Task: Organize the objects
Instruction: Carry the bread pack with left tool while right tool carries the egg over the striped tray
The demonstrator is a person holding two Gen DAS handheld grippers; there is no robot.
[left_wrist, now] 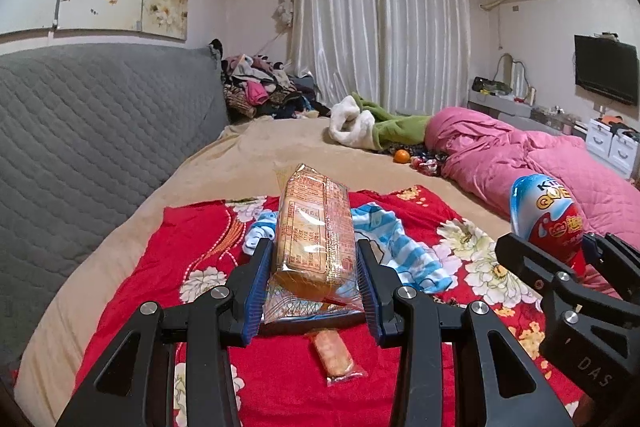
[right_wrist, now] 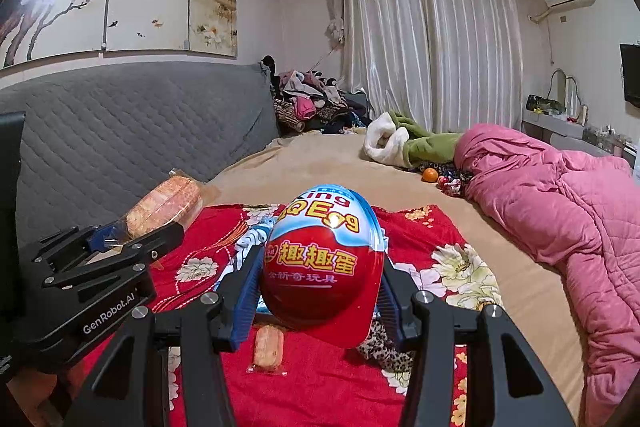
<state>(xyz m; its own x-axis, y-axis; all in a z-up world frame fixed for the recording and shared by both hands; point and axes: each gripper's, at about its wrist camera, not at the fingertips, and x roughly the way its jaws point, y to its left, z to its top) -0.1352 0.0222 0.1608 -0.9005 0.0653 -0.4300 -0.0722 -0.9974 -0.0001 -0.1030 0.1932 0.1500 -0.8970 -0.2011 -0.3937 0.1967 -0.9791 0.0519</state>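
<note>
Nearest in the left wrist view, the left gripper (left_wrist: 314, 291) is clamped on a clear-wrapped pack of biscuits (left_wrist: 314, 227), its blue pads pressing both long sides. The pack is tall and narrow, orange-tan with printed red text on the film, its crimped end sticking up toward 12 o'clock. Below it, at 6 o'clock, a small single-wrapped biscuit (left_wrist: 334, 357) lies flat on the red floral blanket (left_wrist: 160, 267).

In the right wrist view, the right gripper (right_wrist: 320, 287) grips a toy egg (right_wrist: 324, 259) around its wide lower half. The egg is glossy, red below with yellow characters and pale blue and white on top, held clear above the blanket. The same small biscuit lies beneath it at 7 o'clock, and a leopard-print cloth (right_wrist: 386, 347) shows at 5 o'clock.

Just beyond the grippers, a blue-and-white striped garment (left_wrist: 400, 247) is crumpled on the blanket. Farther off at 1 o'clock, an orange (left_wrist: 401, 156) rests on the tan bed sheet (left_wrist: 248, 155) beside a pink quilt (left_wrist: 560, 163). White curtains (left_wrist: 380, 27) hang at the far wall.
</note>
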